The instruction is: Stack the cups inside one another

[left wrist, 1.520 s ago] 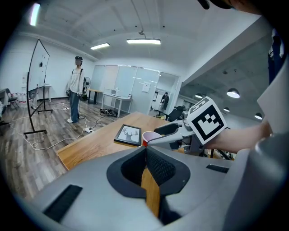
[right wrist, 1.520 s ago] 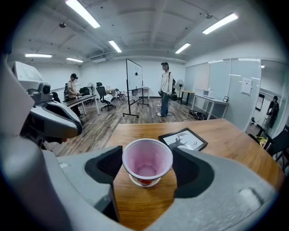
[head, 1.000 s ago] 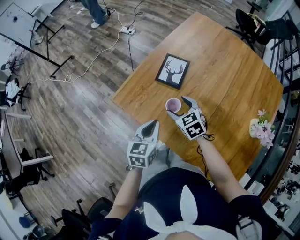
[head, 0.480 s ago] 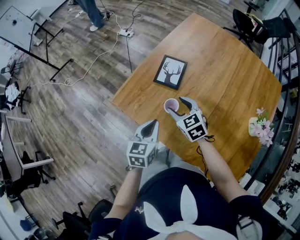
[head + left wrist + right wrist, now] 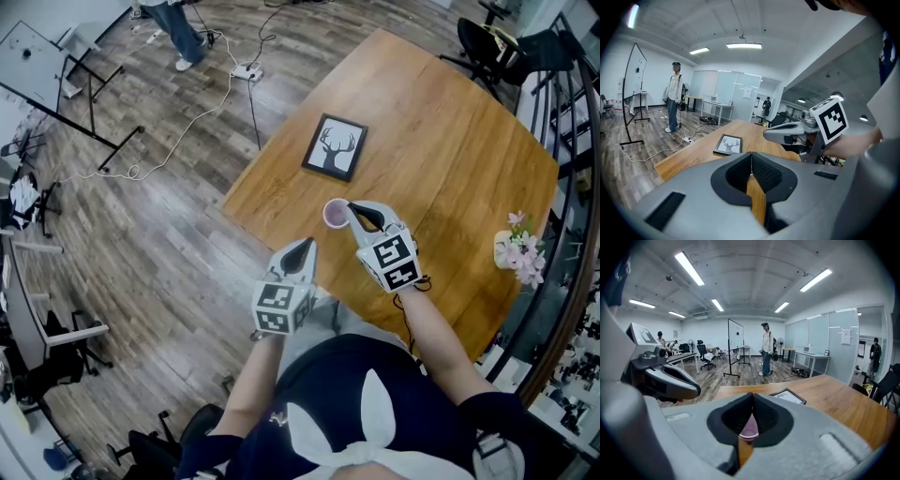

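**Head view.** Nothing legible as words; only black-and-white square codes on each marker cube [image 5: 389,260], plus a black deer-head silhouette in the framed picture [image 5: 335,147], flat on the wooden surface [image 5: 450,141]. Just below that picture, toward the near edge: a small pink cup [image 5: 333,215], upright, round mouth open, paler inside. Right hand-held gripper [image 5: 352,207] at the cup's right side, tips against its rim, jaws drawn together. Left hand-held gripper [image 5: 302,247] further from the picture, at the surface's near edge, closed as well.

**Left gripper view.** Jaws shut tip to tip, gripping nothing; a strip of wood visible through the slit behind them. Picture ahead and slightly left; right hand-held gripper to the picture's right, marker cube facing the lens.

**Right gripper view.** Jaws just closed down from wide, now meeting at the tips with the pink cup pinched between them, pink wall visible in the hollow behind the tips. Picture just beyond, slightly right.
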`<control>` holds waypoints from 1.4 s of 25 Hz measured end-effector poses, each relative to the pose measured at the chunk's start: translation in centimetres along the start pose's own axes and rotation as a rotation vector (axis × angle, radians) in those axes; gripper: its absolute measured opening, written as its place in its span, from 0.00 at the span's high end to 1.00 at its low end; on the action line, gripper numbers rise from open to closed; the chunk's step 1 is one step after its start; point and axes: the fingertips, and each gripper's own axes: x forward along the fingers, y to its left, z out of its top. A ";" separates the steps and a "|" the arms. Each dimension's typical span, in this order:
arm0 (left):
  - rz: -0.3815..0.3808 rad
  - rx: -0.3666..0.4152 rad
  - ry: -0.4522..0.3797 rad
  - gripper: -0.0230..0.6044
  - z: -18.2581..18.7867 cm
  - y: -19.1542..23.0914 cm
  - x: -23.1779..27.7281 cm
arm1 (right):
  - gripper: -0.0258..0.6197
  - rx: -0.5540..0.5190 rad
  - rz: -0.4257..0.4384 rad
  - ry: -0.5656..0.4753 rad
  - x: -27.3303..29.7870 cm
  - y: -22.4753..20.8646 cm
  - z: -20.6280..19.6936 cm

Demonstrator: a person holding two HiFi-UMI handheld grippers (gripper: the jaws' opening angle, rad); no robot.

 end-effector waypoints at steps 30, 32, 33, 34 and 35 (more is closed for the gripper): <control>-0.039 0.038 -0.019 0.93 1.3 -2.3 -0.3 | 0.96 -0.086 0.045 -0.010 -3.1 3.5 0.6; -0.041 0.039 -0.020 0.93 1.3 -2.4 -0.4 | 0.96 -0.085 0.045 -0.008 -3.3 3.7 0.5; -0.043 0.039 -0.020 0.93 1.3 -2.5 -0.4 | 0.96 -0.085 0.045 -0.006 -3.3 3.8 0.5; -0.044 0.039 -0.020 0.93 1.3 -2.6 -0.5 | 0.96 -0.085 0.046 -0.005 -3.4 3.9 0.4; -0.044 0.039 -0.020 0.93 1.3 -2.6 -0.5 | 0.96 -0.086 0.047 -0.004 -3.4 4.0 0.4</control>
